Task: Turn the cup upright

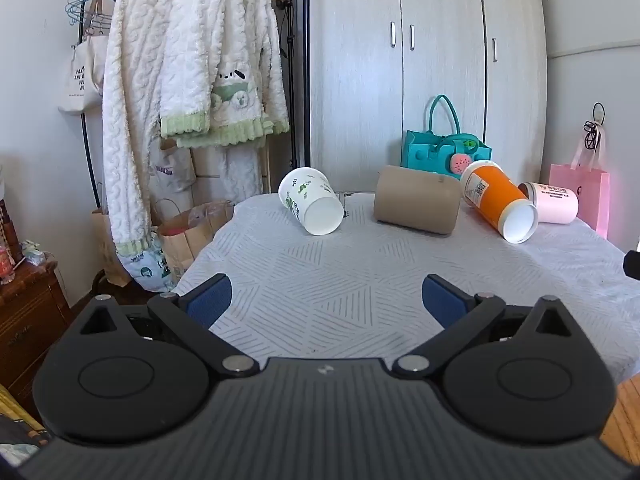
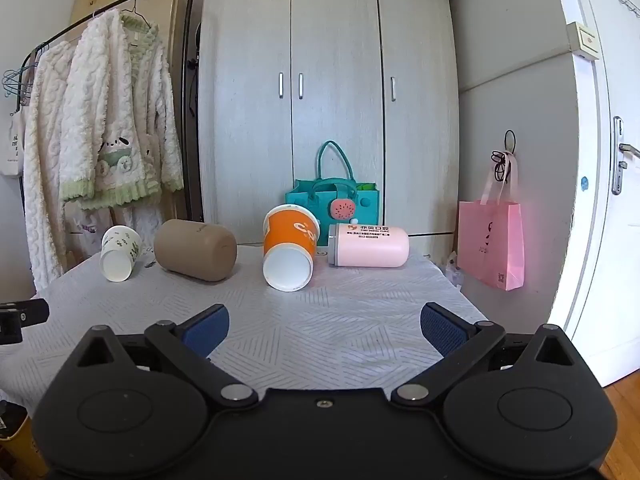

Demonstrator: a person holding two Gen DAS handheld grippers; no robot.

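Four cups lay on their sides on one table (image 2: 360,320): one white cup with green print (image 2: 119,254) at 10 o'clock, one brown cup (image 2: 196,250) at 11, one orange cup (image 2: 289,252) at 12, one pink cup (image 2: 368,247) at 1. Bags: one teal tote (image 2: 336,200) at 12, one pink paper bag (image 2: 491,244) at 2. Fleece robes on the rack (image 2: 100,140) at 9 o'clock: two. Wardrobes (image 2: 328,80): one, with three doors.

Left hand-held gripper (image 1: 327,300) wide apart, right hand-held gripper (image 2: 325,328) likewise
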